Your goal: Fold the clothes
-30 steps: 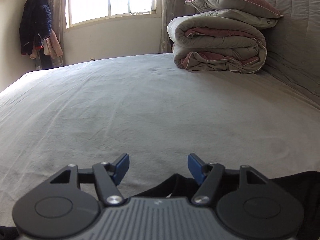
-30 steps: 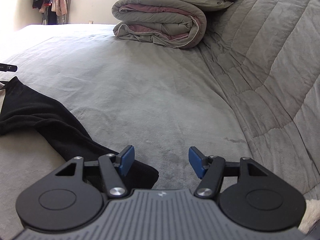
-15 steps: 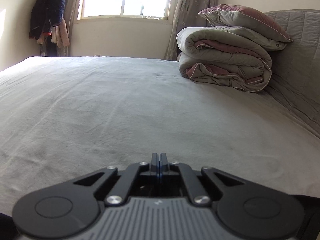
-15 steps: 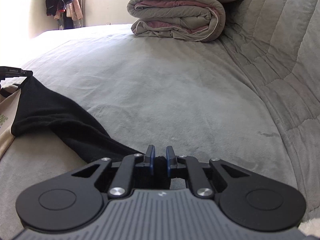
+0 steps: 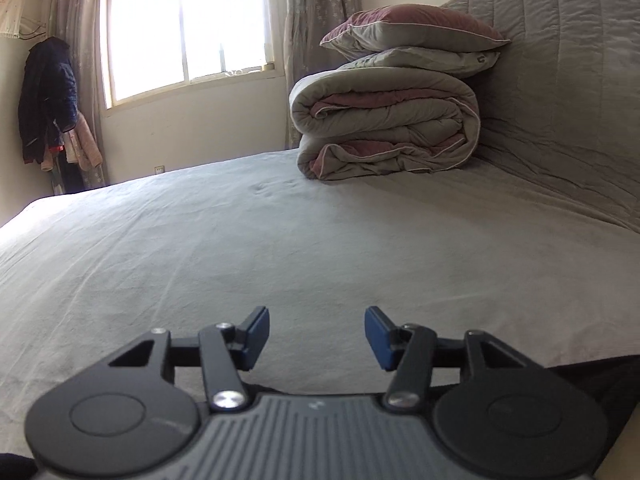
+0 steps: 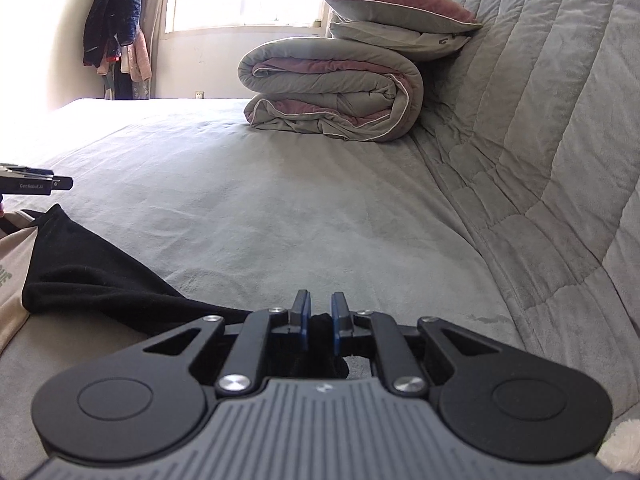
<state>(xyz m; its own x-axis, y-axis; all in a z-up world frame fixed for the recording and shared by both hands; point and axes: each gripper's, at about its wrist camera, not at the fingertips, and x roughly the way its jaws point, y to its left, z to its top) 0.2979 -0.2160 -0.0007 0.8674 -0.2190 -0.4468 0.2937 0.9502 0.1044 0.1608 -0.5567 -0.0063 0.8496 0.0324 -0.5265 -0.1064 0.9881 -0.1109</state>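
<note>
Black garment (image 6: 92,280) against a plain pale grey bed sheet (image 5: 280,248); beside it, beige cloth (image 6: 12,264) with a scrap of green print at the edge. Folded duvet (image 5: 384,128) grey outside, dusty maroon inside, trimmed with thin white piping; same grey and maroon with white piping on the top pillow (image 5: 412,28), plain grey on the pillow under it. Grey headboard cover (image 6: 540,100) quilted in long stitched channels. Dark navy jacket (image 5: 44,92) over pale pink clothing (image 5: 86,144). Greyish curtain (image 5: 316,20) sprinkled with small pale flowers. Cream wall (image 5: 192,136). Both tools black with blue pads (image 5: 256,336), ribbed grey body.
</note>
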